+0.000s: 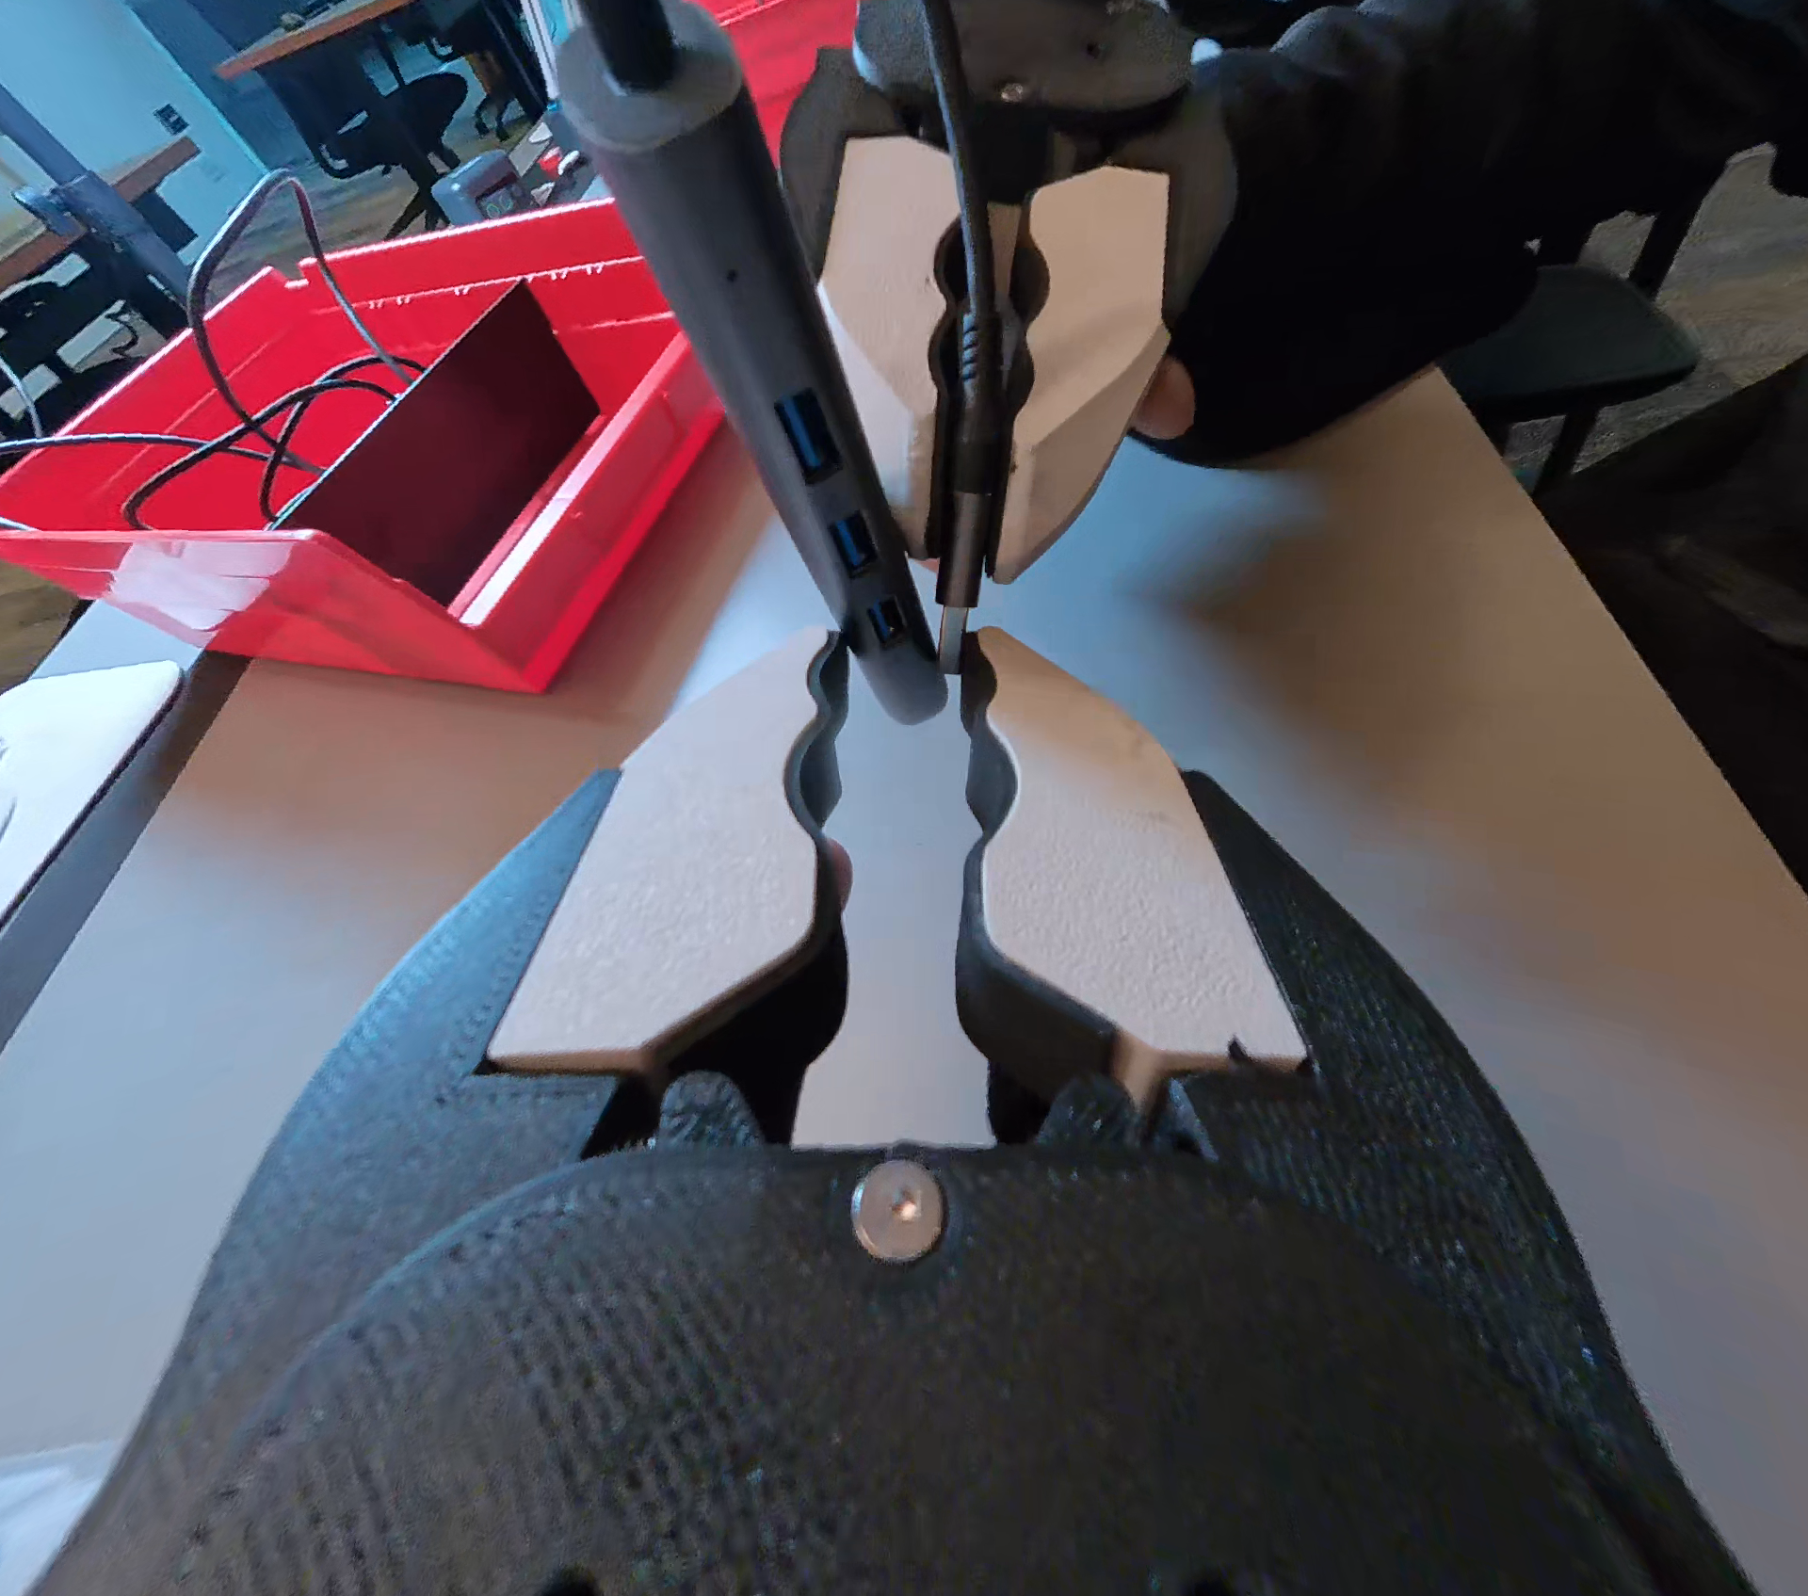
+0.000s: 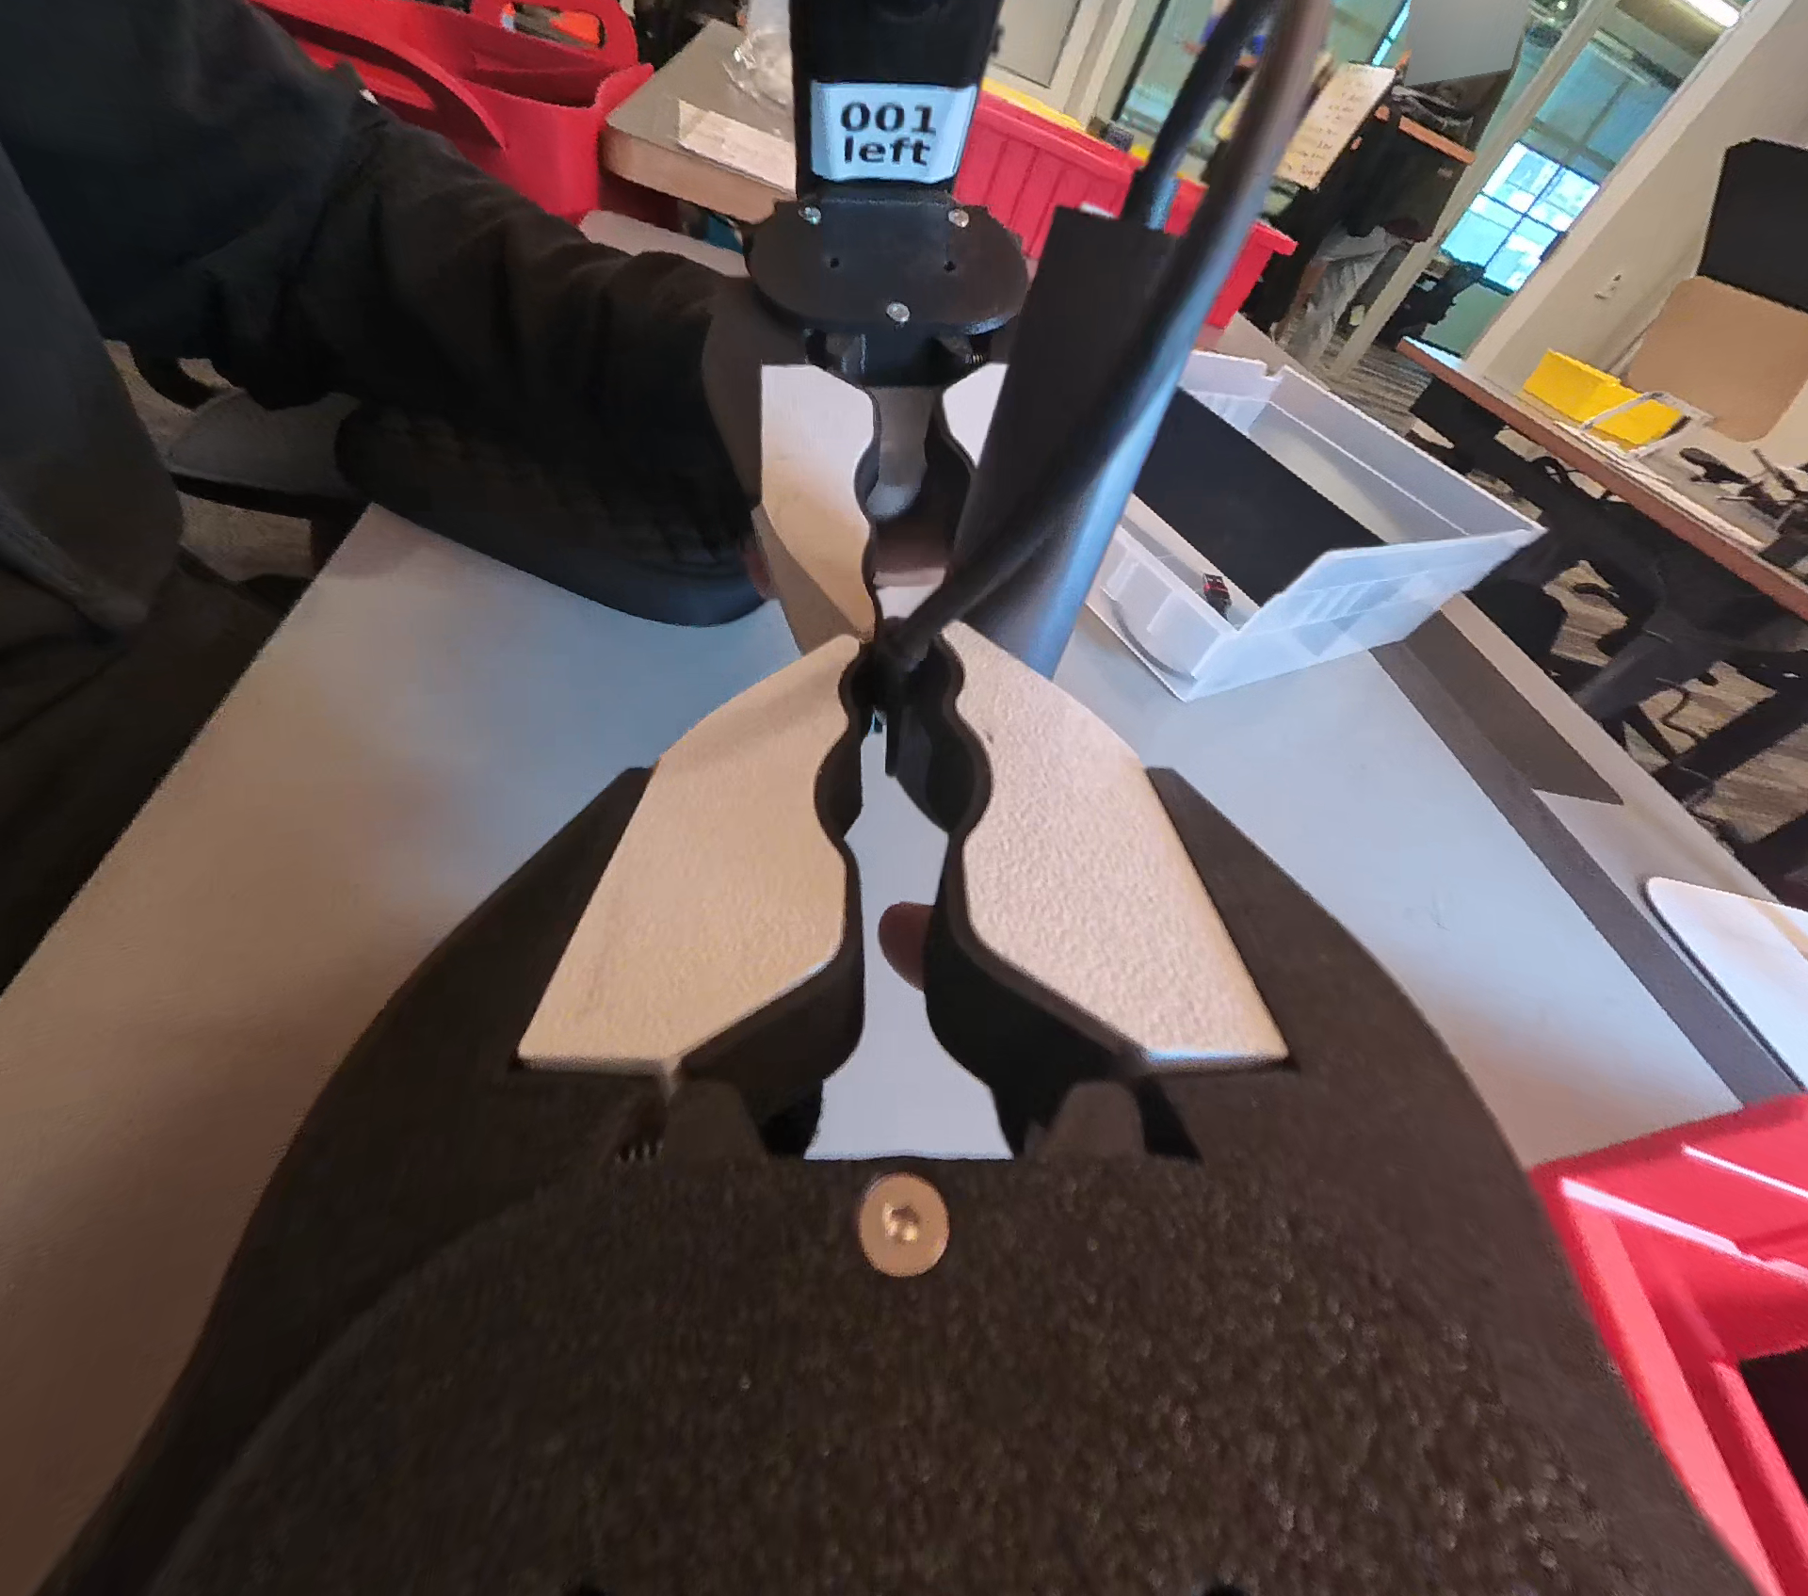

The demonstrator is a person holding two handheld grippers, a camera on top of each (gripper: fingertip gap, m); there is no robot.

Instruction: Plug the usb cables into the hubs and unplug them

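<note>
Right gripper [image 2: 905,703] clamped on black USB cable [image 2: 1189,321] plug at fingertips. Cable arcs up, over. Grey hub [image 2: 1062,463] tilted just behind, in left gripper [image 2: 885,590] opposite. White tray [image 2: 1340,561] on table [image 2: 411,727], right.

Black textured left gripper [image 1: 895,673] with beige wavy-edged fingers [image 1: 685,864], silver screw [image 1: 898,1209] behind them, matching right gripper [image 2: 905,673], black gloves [image 1: 1340,297], black sleeves [image 2: 293,258]

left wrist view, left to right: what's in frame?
red bin → USB hub → USB cable plug in the right gripper → gloved hand.
</note>
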